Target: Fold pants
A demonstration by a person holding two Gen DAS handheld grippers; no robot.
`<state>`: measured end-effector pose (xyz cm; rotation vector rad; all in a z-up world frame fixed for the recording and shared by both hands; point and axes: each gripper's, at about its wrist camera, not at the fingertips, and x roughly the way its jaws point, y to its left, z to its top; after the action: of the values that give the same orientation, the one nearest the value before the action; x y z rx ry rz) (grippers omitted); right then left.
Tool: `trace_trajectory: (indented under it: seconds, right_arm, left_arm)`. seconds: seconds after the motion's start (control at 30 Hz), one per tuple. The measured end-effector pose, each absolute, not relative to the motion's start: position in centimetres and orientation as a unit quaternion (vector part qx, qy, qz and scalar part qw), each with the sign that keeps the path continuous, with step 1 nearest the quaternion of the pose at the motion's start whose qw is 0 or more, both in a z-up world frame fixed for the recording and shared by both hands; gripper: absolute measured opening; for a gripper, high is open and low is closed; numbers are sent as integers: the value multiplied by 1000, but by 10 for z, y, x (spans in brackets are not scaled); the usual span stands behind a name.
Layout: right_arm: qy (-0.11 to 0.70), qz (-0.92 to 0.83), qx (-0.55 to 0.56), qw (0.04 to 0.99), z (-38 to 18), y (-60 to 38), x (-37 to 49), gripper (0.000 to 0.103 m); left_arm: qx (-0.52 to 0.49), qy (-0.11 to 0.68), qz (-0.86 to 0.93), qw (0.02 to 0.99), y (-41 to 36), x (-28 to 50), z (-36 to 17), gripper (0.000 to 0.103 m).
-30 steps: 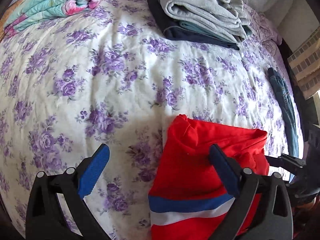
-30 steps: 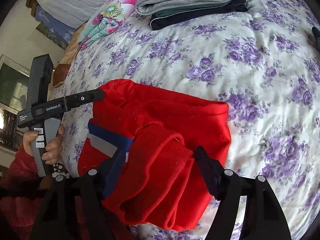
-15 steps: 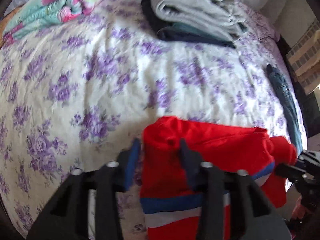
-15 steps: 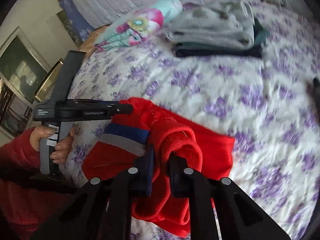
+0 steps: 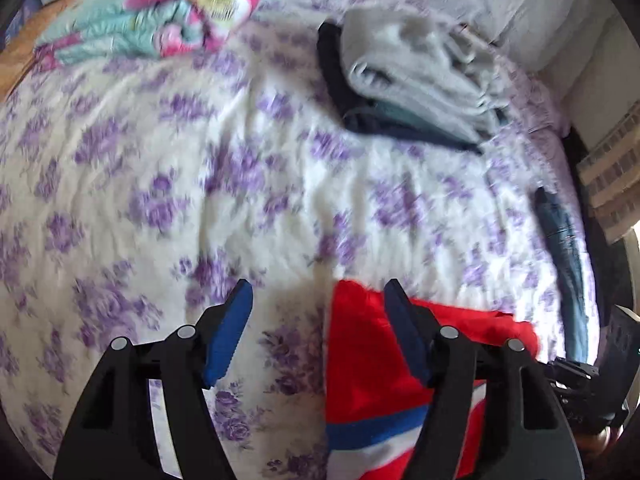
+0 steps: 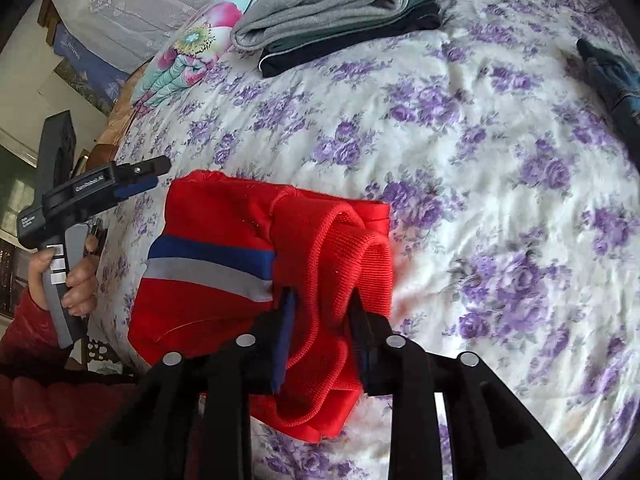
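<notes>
Right wrist view: your right gripper (image 6: pixel 320 340) had its jaws opening, with the ribbed red cuff of the folded red pants with a blue and white stripe (image 6: pixel 224 248) between the pads; whether they still pressed on the cloth, I couldn't tell. Those pants lay bunched at the near edge of the white bedspread with purple flowers (image 6: pixel 480 140). Your left gripper (image 5: pixel 320 332) was opening too, pads spread, nothing between them but bedspread; its right pad stood over the pants' left edge. Left hand (image 6: pixel 76 276) held its grip just left of the pants. Stack of folded grey and dark clothes (image 6: pixel 340 4) sat well beyond the pants, far side of the bed.
</notes>
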<state>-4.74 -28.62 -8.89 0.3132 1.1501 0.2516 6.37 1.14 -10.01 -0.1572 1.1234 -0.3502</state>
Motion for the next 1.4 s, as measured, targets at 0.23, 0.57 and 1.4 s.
trace_trajectory:
  seconds: [0.23, 0.57, 1.4]
  right_arm:
    - [488, 192, 147, 839, -57, -254, -22, 34]
    - [568, 227, 43, 790, -129, -180, 19, 29]
    - [524, 211, -115, 817, -92, -187, -64, 69]
  left_arm:
    - [-17, 545, -270, 794, -6, 23, -93, 75]
    - [-15, 627, -244, 740, 15, 3, -164, 95]
    - [50, 602, -200, 772, 0, -3, -152, 99]
